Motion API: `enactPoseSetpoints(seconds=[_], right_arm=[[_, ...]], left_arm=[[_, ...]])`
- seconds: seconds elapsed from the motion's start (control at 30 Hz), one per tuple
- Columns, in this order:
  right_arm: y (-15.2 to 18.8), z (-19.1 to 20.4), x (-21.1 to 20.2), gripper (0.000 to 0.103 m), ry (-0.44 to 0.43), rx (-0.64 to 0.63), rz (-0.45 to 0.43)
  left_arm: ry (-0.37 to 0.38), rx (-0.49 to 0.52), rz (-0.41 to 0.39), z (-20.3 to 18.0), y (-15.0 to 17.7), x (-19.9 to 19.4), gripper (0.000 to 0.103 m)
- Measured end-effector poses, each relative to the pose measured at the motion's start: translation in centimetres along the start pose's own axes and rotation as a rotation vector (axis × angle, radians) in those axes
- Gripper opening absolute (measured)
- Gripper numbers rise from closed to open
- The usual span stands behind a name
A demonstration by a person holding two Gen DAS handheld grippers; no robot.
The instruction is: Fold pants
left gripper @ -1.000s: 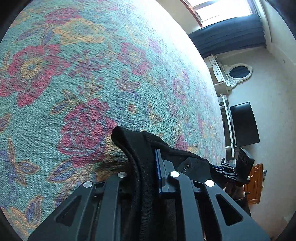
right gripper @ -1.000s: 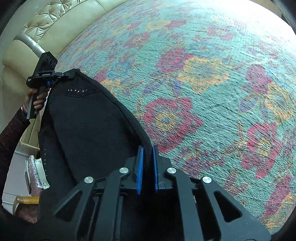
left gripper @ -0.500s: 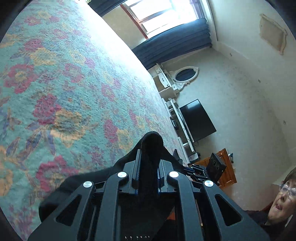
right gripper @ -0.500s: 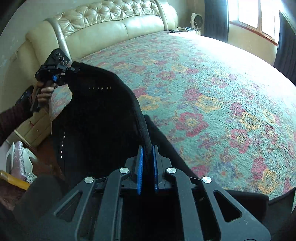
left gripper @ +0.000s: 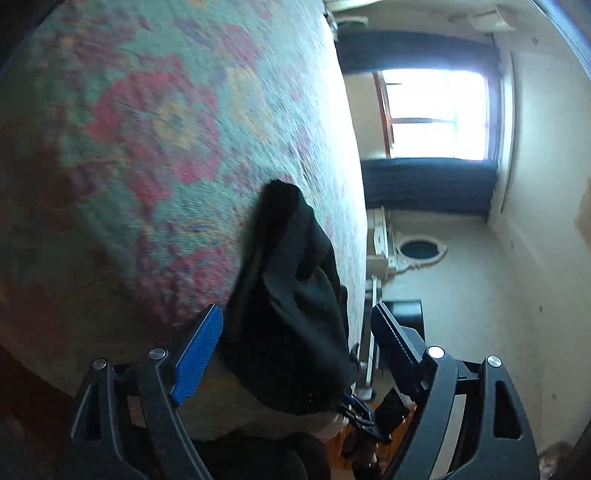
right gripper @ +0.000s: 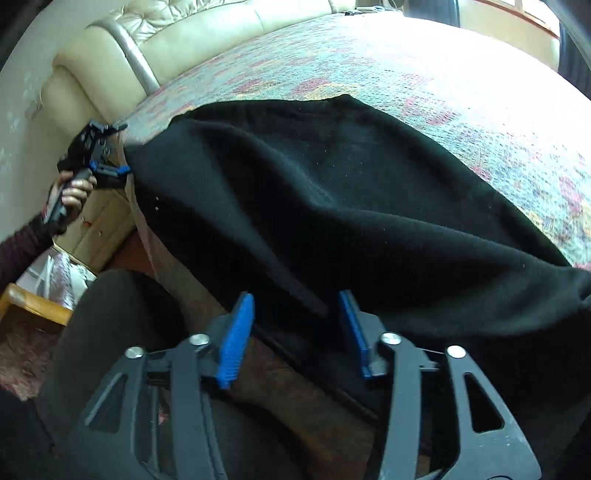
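Black fleecy pants (right gripper: 332, 206) lie in soft rumpled folds on the near edge of the bed, draped over its floral woven bedspread (right gripper: 461, 96), with one end hanging down off the edge.

Nearest, the right gripper (right gripper: 299, 332) has its ribbed blue pads apart and opening; dark cloth sits between them, but the pads no longer pinch it as they did half a second ago.

In the left wrist view, the left gripper (left gripper: 295, 347) is likewise opening, jaws wide, with a bunched end of the pants lying between the fingers, untouched by either pad; earlier it was clamped on that cloth and held it above the bedspread.

Beyond the pants, at the bed's head, stands a cream tufted leather headboard (right gripper: 177, 33). Past the bed's far side, a bright window (left gripper: 439, 114) shows above dark blue curtains (left gripper: 428, 188).
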State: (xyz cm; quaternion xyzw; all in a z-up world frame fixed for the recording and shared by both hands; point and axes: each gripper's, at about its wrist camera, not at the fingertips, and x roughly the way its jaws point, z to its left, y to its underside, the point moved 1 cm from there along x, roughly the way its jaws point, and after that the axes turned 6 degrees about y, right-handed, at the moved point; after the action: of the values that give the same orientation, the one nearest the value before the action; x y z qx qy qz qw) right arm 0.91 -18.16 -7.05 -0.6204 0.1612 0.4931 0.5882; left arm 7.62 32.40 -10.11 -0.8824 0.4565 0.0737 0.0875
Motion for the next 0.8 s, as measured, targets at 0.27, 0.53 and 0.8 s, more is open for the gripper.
enactPoseSetpoints(seconds=[0.27,0.53,0.8], right_arm=[[0.2,-3.6,-0.7,0.065,-0.162,0.295,-0.025],[0.6,-4.0,-0.3,0.066,-0.213,0.419,-0.030],[1.9,-4.2,-0.1,0.070,-0.352,0.552,-0.027]], left_arm=[[-0.021,-0.047,-0.129,-3.3,5.3,-0.4,0.081],[-0.113,-0.095,-0.055,-3.8,7.8,5.8,0.081],[-0.184,-0.071,-0.113,-5.0,7.3,8.0,0.081]])
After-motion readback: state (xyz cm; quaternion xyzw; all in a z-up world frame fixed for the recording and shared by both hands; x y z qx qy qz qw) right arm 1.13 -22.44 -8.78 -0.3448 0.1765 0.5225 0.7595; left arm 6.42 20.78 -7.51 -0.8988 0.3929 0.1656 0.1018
